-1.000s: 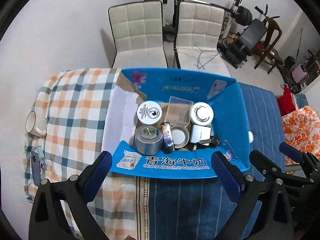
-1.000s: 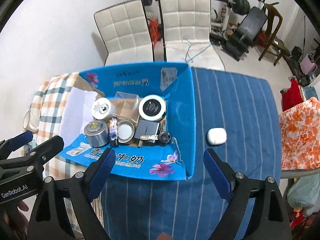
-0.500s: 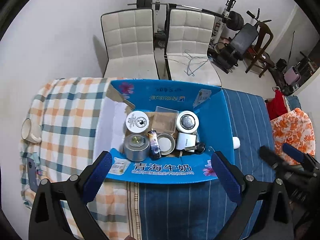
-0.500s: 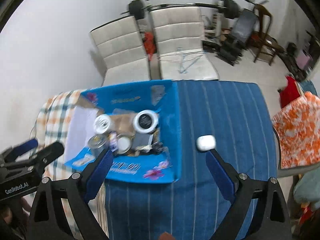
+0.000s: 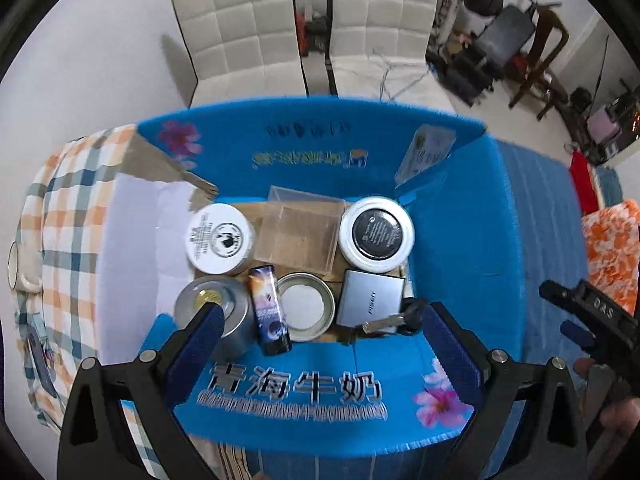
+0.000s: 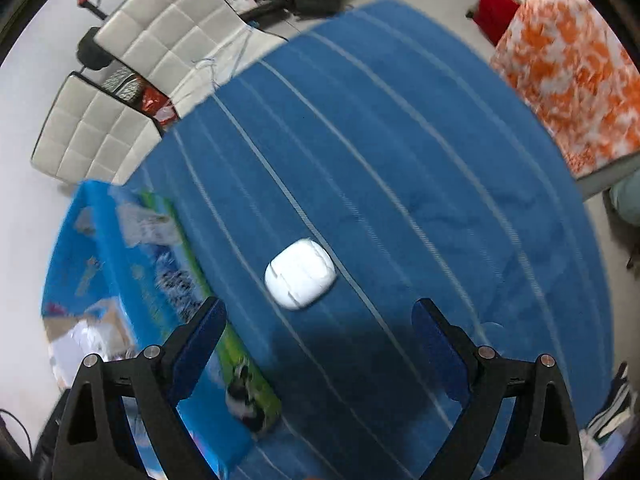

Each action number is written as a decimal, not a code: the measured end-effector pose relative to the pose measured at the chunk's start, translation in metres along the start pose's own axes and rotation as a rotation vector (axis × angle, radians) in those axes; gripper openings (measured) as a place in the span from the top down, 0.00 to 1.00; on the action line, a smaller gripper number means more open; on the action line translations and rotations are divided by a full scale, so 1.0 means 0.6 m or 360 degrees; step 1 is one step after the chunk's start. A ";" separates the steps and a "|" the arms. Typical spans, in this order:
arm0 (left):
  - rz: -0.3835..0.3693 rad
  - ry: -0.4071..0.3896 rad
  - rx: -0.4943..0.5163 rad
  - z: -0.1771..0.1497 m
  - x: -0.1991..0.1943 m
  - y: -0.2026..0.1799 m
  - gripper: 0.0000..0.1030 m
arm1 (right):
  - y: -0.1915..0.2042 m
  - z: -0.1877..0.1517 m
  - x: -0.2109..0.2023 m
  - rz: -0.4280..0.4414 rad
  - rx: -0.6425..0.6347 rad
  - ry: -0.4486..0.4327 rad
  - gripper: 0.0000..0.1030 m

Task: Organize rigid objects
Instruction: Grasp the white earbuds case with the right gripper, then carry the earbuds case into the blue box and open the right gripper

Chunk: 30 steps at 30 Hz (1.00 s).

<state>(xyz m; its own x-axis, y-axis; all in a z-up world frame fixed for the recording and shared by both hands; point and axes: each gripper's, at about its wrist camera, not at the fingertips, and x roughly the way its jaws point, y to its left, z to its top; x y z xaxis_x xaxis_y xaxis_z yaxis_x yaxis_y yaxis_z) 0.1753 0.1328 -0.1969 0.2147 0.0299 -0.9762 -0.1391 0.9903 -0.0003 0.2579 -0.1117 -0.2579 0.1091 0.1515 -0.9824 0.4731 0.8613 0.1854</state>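
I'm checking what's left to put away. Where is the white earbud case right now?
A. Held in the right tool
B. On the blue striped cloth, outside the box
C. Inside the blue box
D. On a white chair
B: the white earbud case lies on the blue striped cloth, ahead of the open right tool, beside the blue box.

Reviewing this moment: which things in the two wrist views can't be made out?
- Left wrist view: the white case is absent, apparently hidden behind the blue box wall.
- Left wrist view: right gripper cut by the edge; its jaws unseen.
- Right wrist view: box contents smeared by blur, partly behind a finger.
- White case: seam blurred.
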 end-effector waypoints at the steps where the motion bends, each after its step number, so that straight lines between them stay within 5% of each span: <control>1: 0.0011 0.0017 0.0014 0.003 0.011 -0.003 0.01 | 0.005 0.006 0.021 -0.0023 -0.0006 0.0011 0.07; 10: 0.0034 0.0137 0.0088 0.013 0.075 -0.017 0.01 | 0.038 0.018 0.139 -0.0171 -0.0077 0.0143 0.23; 15: 0.0046 0.0153 0.0131 0.009 0.080 -0.022 0.01 | 0.072 -0.005 0.144 -0.0340 -0.0248 0.0028 0.41; 23: 0.0030 0.0123 0.0147 0.000 0.061 -0.023 0.01 | 0.089 -0.039 0.133 -0.0403 -0.0350 0.0011 0.42; 30: -0.0038 0.0050 0.0125 -0.011 -0.001 -0.005 0.01 | 0.082 -0.052 0.037 -0.0308 -0.0376 -0.0093 0.42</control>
<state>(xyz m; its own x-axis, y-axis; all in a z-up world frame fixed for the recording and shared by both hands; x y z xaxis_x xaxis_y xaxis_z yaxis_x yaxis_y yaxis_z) 0.1689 0.1290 -0.1975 0.1866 0.0033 -0.9824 -0.0577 0.9983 -0.0076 0.2566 -0.0509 -0.2710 0.0902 -0.0486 -0.9947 0.2742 0.9614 -0.0221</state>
